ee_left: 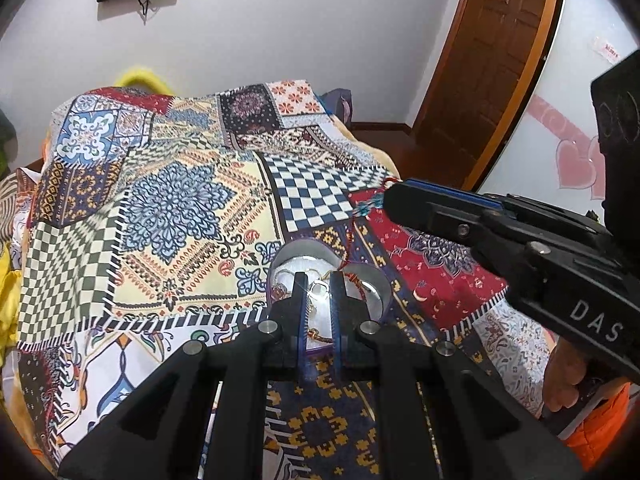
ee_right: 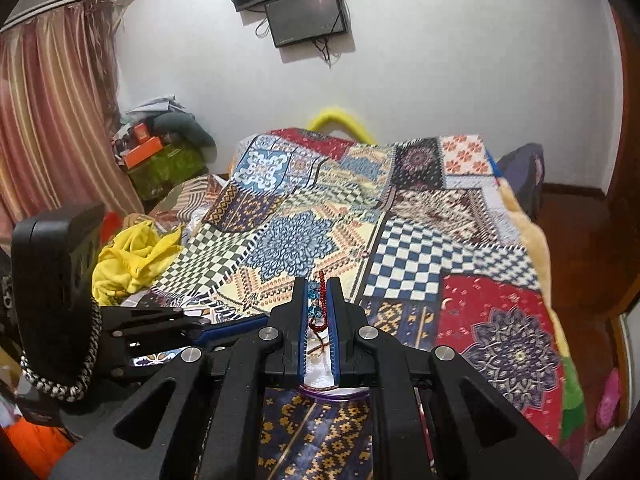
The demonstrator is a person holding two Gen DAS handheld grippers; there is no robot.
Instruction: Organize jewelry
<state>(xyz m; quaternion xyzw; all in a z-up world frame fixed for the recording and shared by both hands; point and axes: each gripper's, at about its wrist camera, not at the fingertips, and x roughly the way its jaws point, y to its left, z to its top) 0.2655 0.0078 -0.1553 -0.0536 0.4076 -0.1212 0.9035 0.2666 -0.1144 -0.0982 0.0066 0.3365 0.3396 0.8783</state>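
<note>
Bracelet: a red cord bracelet [ee_right: 319, 304] with teal beads is pinched in the right tongs [ee_right: 319, 300], lifted over the box so it can be lowered in or drawn clear; which of the two I cannot tell.
Cord: part of it trails from the box rim up to the right tongs, so it is not yet free of the box.
Box: a heart-shaped box [ee_left: 374, 280] with a white lining lies open on the bed; it serves as the landmark and is likely the place where the jewelry belongs.
In the box: thin silver and gold pieces lie on the lining; too small to name.
Left tongs: the left tongs [ee_left: 319, 292] sit low over the box, narrowed around something in it; whether they grip a piece or only steady the box, I cannot tell.
Right tongs: pressed onto the bracelet, up and to the right of the box in the left view.
Bed: a patchwork quilt [ee_left: 180, 208] spreads beyond the box on all sides; soft ground, so the box may shift if tugged.
</note>
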